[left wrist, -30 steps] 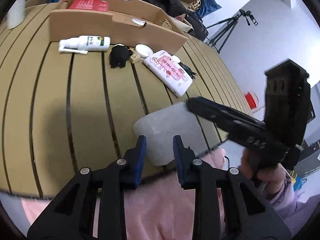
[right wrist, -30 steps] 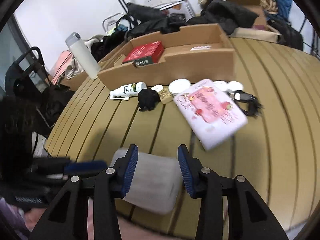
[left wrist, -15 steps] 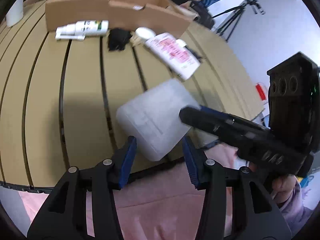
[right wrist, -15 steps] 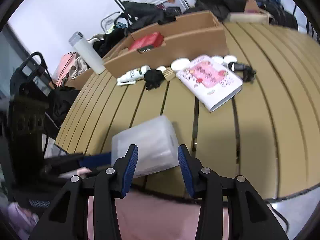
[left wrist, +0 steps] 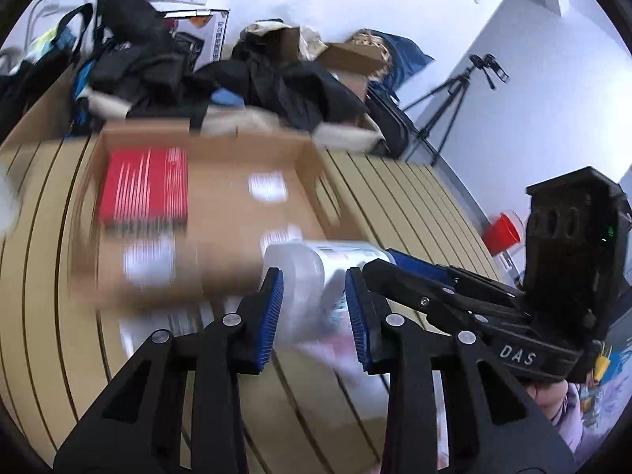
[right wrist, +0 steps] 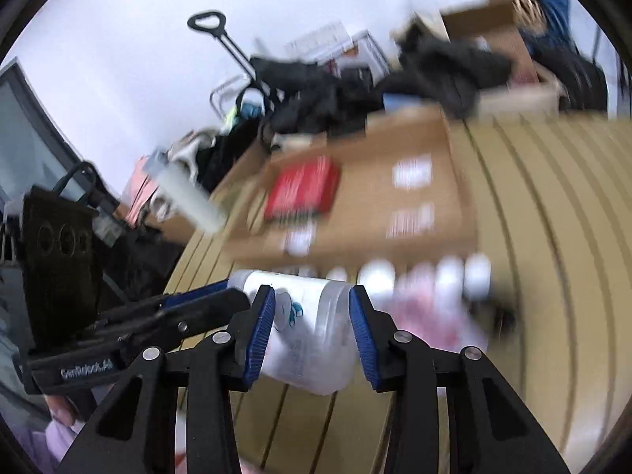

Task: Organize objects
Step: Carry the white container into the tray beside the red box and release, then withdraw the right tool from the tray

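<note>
Left wrist view: left gripper [left wrist: 314, 308] and right gripper [right wrist: 310, 326] each clamp the translucent plastic container [left wrist: 304, 276], lifted above the table [left wrist: 395, 189]. Cardboard box [left wrist: 221, 213] just beyond it holds a red book [left wrist: 144, 191]; heavy blur.

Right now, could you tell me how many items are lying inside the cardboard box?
1: a red box lies at the left end of the cardboard box. The white patches look like labels, though blur could hide more.

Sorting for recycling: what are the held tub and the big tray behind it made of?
The tub looks like frosted, translucent plastic: milky walls, shapes showing through, printed label. The tray looks like plain brown cardboard: matte, with folded walls. Motion blur leaves its finer texture unclear.
</note>
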`<action>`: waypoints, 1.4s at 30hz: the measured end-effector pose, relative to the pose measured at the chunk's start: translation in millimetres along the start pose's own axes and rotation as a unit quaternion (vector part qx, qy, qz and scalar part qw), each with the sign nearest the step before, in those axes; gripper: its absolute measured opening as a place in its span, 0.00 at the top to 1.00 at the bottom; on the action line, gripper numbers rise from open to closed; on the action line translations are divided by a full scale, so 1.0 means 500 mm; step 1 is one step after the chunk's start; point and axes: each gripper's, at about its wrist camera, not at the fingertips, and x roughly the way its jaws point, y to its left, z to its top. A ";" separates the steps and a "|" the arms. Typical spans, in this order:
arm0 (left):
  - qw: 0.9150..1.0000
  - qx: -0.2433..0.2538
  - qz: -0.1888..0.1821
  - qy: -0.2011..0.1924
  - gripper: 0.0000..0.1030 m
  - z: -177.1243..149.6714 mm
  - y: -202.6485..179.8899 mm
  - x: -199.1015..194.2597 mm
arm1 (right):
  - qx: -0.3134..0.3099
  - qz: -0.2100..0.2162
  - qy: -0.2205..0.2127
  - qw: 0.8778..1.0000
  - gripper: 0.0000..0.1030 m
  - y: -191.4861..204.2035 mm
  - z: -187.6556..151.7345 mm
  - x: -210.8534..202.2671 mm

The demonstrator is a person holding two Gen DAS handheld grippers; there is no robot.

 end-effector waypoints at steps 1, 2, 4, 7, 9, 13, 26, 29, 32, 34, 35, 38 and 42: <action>1.000 -0.005 0.012 0.008 0.73 0.049 0.017 0.033 | 0.008 -0.002 -0.002 1.000 0.59 -0.013 0.046 0.023; 1.000 -0.007 0.022 0.008 0.73 0.081 0.029 0.057 | 0.020 0.001 -0.001 1.000 0.59 -0.027 0.085 0.046; 0.999 -0.002 0.035 0.007 0.74 0.131 0.051 0.099 | 0.026 -0.005 0.005 1.000 0.59 -0.054 0.161 0.106; 0.998 -0.009 0.061 0.020 0.74 0.199 0.117 0.180 | 0.042 -0.006 0.031 0.999 0.60 -0.095 0.227 0.200; 0.994 -0.014 0.098 0.053 0.67 0.211 0.165 0.233 | 0.042 -0.006 0.055 0.998 0.60 -0.118 0.247 0.269; 0.992 -0.036 0.099 0.074 0.62 0.182 0.222 0.253 | 0.039 -0.054 0.114 0.991 0.58 -0.146 0.226 0.382; 0.982 0.021 0.184 0.025 0.26 0.181 0.128 -0.058 | -0.044 -0.138 0.064 0.987 0.56 -0.085 0.247 0.091; 0.977 0.022 0.213 -0.002 0.14 0.156 0.097 -0.186 | -0.058 -0.174 0.038 0.982 0.51 -0.078 0.237 -0.032; 0.970 0.031 0.241 -0.031 0.09 0.123 0.069 -0.322 | -0.070 -0.199 0.009 0.977 0.39 -0.070 0.212 -0.167; 0.966 0.029 0.252 -0.052 0.07 0.097 0.042 -0.406 | -0.066 -0.215 -0.015 0.974 0.37 -0.061 0.196 -0.248; 0.965 0.029 0.252 -0.061 0.06 0.084 0.026 -0.441 | -0.057 -0.211 -0.029 0.975 0.36 -0.054 0.187 -0.290; 0.964 0.039 0.247 -0.088 0.00 0.039 -0.024 -0.516 | -0.040 -0.166 -0.068 0.983 0.33 -0.030 0.163 -0.386; 0.962 0.085 0.237 -0.108 0.00 -0.038 -0.096 -0.563 | -0.071 -0.166 -0.119 0.976 0.20 0.042 0.103 -0.478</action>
